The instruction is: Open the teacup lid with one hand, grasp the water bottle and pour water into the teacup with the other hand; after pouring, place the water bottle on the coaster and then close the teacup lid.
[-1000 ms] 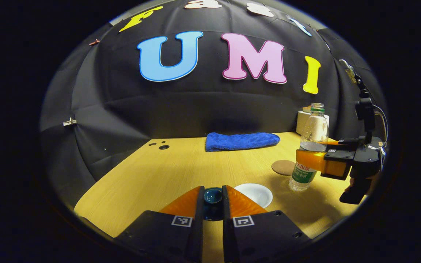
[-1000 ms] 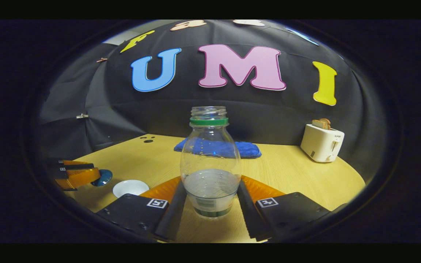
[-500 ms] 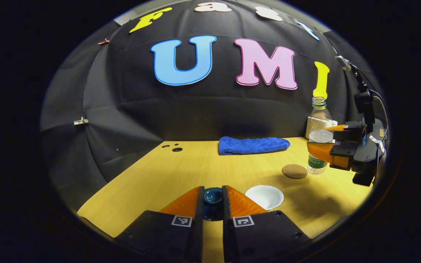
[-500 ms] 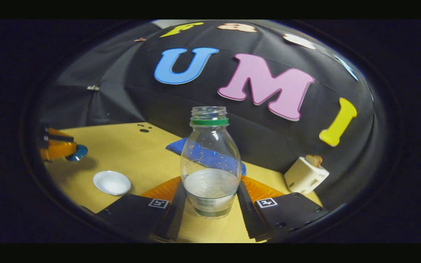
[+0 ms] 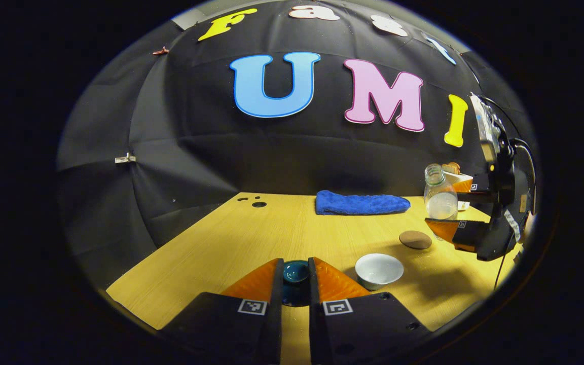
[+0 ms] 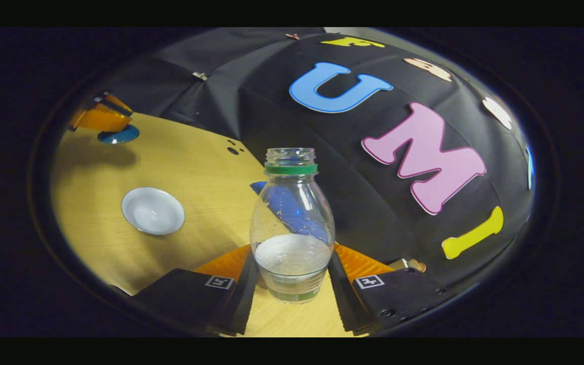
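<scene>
Now, with the left hand-held gripper clamped on the lid (off the cup), the right, gripping the bottle, should bring its mouth over the cup before tipping further.

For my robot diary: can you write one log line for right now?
left gripper: shut on teacup lid | right gripper: shut on water bottle, tilted | teacup: open | coaster: bare
</scene>
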